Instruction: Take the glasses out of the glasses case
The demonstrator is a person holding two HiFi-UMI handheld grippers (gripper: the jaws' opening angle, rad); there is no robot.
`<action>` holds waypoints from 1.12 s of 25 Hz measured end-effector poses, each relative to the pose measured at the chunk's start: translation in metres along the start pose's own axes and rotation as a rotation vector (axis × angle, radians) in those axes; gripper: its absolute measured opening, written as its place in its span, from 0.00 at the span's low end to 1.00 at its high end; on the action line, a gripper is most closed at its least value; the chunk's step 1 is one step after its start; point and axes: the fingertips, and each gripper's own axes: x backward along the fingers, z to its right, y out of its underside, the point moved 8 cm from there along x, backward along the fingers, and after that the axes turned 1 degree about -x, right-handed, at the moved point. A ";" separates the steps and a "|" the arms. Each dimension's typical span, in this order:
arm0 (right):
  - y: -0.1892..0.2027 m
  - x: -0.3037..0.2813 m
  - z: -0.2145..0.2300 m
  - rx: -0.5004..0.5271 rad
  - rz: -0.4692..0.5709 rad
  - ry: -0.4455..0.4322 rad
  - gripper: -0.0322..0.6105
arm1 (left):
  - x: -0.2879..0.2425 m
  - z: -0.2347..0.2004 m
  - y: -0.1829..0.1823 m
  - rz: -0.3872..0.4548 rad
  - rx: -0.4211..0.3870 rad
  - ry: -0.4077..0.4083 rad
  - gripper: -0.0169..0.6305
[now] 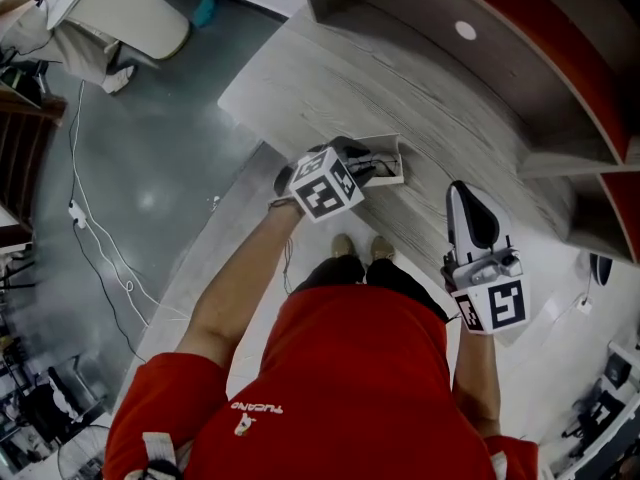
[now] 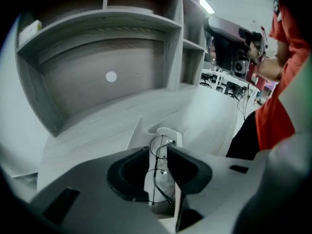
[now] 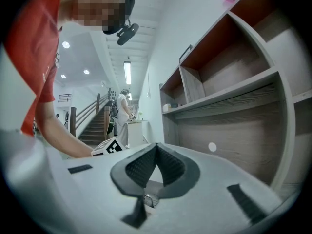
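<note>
A white glasses case (image 1: 392, 171) lies open on the grey wood table (image 1: 330, 78), near its front edge. In the left gripper view thin wire-framed glasses (image 2: 162, 185) lie on the case (image 2: 167, 132). My left gripper (image 1: 366, 160) points steeply down over the case. Its jaws (image 2: 158, 151) stand apart, with the glasses in the gap and neither pad pressing on them. My right gripper (image 1: 460, 190) hovers to the right of the case, held level and pointing at the shelves. Its pads (image 3: 156, 147) meet at the tip with nothing between them.
A grey and red shelf unit (image 1: 530, 68) rises along the far side of the table. White cables (image 1: 95, 238) run over the floor at the left. In the right gripper view a distant person (image 3: 122, 112) stands by a staircase.
</note>
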 end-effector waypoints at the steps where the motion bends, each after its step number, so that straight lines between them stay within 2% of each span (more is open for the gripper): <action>1: 0.001 0.000 0.001 -0.002 -0.003 0.005 0.06 | -0.004 -0.001 0.002 -0.016 -0.004 0.008 0.19; 13: 0.007 0.008 0.010 -0.017 -0.022 0.062 0.06 | -0.028 -0.006 0.011 -0.132 -0.011 0.083 0.19; 20: 0.010 0.012 0.013 -0.024 -0.025 0.080 0.06 | -0.031 -0.005 0.013 -0.125 -0.001 0.098 0.10; 28: 0.011 0.013 0.012 -0.031 -0.028 0.088 0.06 | -0.026 -0.009 0.013 -0.083 0.016 0.063 0.06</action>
